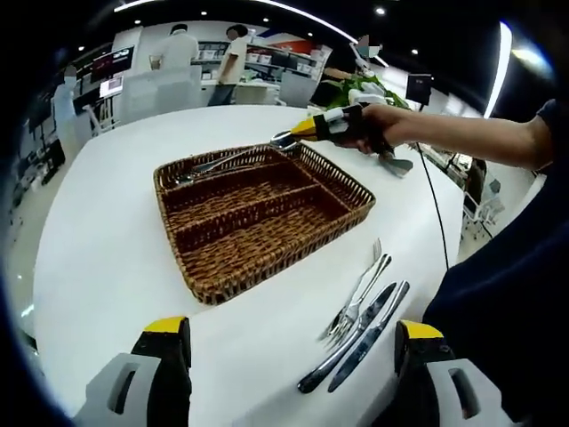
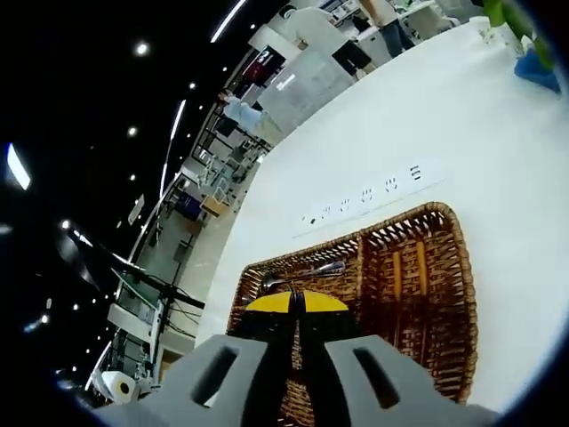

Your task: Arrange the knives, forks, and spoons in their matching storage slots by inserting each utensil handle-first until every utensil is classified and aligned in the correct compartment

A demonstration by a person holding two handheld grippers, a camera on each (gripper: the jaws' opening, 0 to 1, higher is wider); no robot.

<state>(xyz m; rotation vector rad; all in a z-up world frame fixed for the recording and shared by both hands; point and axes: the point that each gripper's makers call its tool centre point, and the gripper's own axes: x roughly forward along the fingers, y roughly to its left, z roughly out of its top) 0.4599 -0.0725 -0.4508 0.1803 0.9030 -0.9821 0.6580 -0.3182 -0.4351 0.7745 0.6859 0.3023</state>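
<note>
In the left gripper view the left tongs [image 1: 293, 351] hang wide open over the white surface [image 1: 116, 231], holding nothing. Just beyond and between their tips lie four loose utensils: two forks [image 1: 356, 298] and two knives [image 1: 364, 334], side by side and touching, all shiny metal, slim and long. The woven basket [image 1: 264, 213] sits well ahead of them, to the left of the loose pile. It is brown wicker, rectangular, with three long compartments split by woven walls.

The right tongs [image 1: 307, 131] reach over the basket's far corner, held by a hand [image 1: 378, 129], with their yellow-tipped jaws closed on the end of a spoon [image 1: 233, 158]. The spoon slants down into the far compartment; I cannot tell how many other pieces lie there with it.

In the right gripper view the right tongs [image 2: 297, 307] are pressed nearly together above the basket [image 2: 444, 294], a metal utensil [image 2: 307, 271] lying just past them. A white power strip [image 2: 369, 197] lies beside the basket's rim
</note>
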